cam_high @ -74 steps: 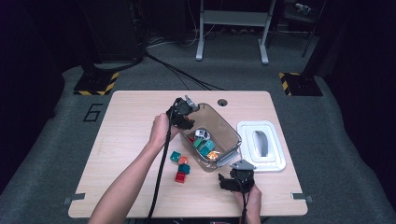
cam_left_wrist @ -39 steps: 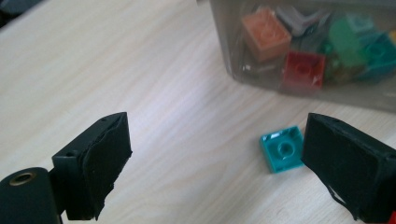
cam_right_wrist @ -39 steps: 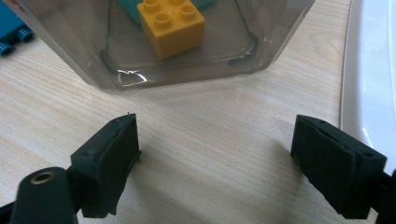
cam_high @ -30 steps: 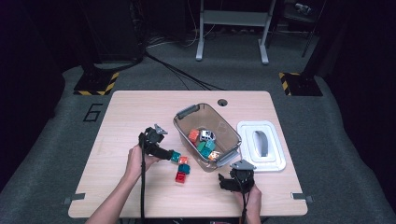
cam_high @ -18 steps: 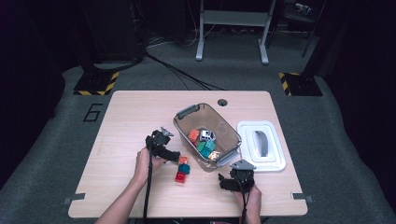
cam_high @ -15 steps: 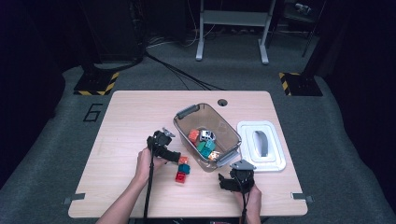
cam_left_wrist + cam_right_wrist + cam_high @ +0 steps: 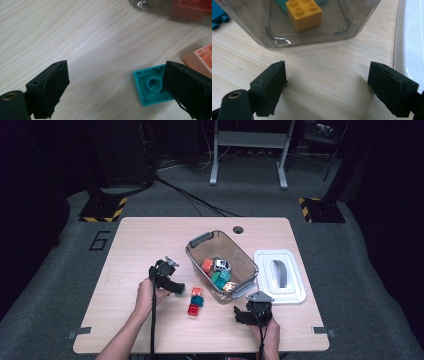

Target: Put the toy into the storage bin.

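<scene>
Left claw (image 7: 117, 92) gapes beside teal brick (image 7: 150, 86).

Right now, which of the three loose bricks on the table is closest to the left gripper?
The teal brick, lying studs-down with its hollow underside up, partly behind one pad of the open left gripper. The orange brick sits just beyond it, and the red brick is nearer the person.

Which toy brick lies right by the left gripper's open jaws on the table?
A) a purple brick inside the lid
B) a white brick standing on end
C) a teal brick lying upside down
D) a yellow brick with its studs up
C: in the left gripper view the left gripper stands open over the wooden table, and a teal brick lies hollow side up beside one jaw.
</scene>
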### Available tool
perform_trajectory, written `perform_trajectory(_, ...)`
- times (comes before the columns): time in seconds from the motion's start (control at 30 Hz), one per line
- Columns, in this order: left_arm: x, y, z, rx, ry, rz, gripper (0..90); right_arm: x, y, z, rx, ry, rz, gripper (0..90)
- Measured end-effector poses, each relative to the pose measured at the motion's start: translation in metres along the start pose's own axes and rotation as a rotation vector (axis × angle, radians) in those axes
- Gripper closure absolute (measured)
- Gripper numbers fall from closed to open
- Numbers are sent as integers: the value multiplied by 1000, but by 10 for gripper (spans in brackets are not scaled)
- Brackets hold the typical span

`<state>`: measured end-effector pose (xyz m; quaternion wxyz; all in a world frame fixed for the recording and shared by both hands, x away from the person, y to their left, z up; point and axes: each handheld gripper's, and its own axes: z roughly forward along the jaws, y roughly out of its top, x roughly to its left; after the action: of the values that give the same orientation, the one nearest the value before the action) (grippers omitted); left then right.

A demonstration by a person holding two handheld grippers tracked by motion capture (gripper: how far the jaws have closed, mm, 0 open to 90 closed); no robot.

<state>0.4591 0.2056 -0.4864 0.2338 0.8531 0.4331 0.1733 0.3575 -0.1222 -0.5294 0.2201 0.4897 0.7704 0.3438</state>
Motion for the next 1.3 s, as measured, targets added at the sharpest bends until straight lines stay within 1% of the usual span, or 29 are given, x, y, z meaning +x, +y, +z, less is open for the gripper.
perform_trajectory(0.03, -1, 0, -3, -5, -10, -4, 66, 0, 0, 0, 2, 2, -3, 147)
perform_trajectory(0.07, -3, 1, -3, -13, -5, -1, 66, 0, 0, 0, 1, 5, -1, 147)
perform_trajectory(0.1, -4, 1, -2, -12, -17, -3, 62, 0, 0, 0, 1, 2, -2, 147)
perform_trajectory(0.13, -4, 1, -2, -12, -17, -3, 57, 0, 0, 0, 1, 2, -2, 147)
perform_trajectory(0.17, -9, 3, 0, -3, -37, -2, 53, 0, 0, 0, 1, 2, -3, 147)
perform_trajectory(0.2, -9, 3, 0, -3, -37, -2, 50, 0, 0, 0, 2, 2, -1, 147)
perform_trajectory(0.27, -13, 4, 4, 12, -51, 4, 53, 0, 0, 0, -1, -1, 2, 147)
perform_trajectory(0.33, -15, 4, 6, 17, -59, 3, 91, 0, 0, 0, -2, -3, 3, 147)
perform_trajectory(0.37, -15, 4, 6, 25, -67, 14, 137, 0, 0, 0, -2, -3, 4, 147)
perform_trajectory(0.4, -15, 3, 7, 25, -71, 12, 157, 0, 0, 0, -2, -3, 4, 147)
perform_trajectory(0.43, -15, 3, 7, 32, -77, 20, 183, 0, 0, 0, -2, -2, 4, 147)
perform_trajectory(0.47, -15, 3, 7, 32, -77, 20, 213, 0, 0, 0, -2, -2, 4, 147)
perform_trajectory(0.5, -14, 3, 7, 29, -107, 15, 213, 0, 0, 0, -2, -2, 5, 147)
perform_trajectory(0.53, -14, 2, 7, 28, -114, 12, 273, 0, 0, 0, -2, -3, 4, 147)
perform_trajectory(0.57, -13, 2, 7, 31, -127, 12, 294, 0, 0, 0, -1, -3, 3, 147)
perform_trajectory(0.6, -13, 2, 7, 33, -131, 12, 311, 0, 0, 0, -2, -3, 3, 147)
perform_trajectory(0.63, -13, 2, 7, 36, -126, 11, 330, 0, 0, 0, 2, 2, -3, 147)
perform_trajectory(0.8, -13, 2, 6, 38, -122, 9, 454, 0, 0, 0, -2, -3, 3, 147)
perform_trajectory(0.97, -13, 2, 6, 39, -125, 20, 570, 0, 0, 0, 1, 1, 0, 147)
perform_trajectory(1.17, -13, 2, 4, 35, -123, 37, 589, 0, 0, 0, -2, -2, 5, 147)
perform_trajectory(1.3, -12, 3, -1, 24, -121, 36, 590, 0, 0, 0, -2, -2, 6, 147)
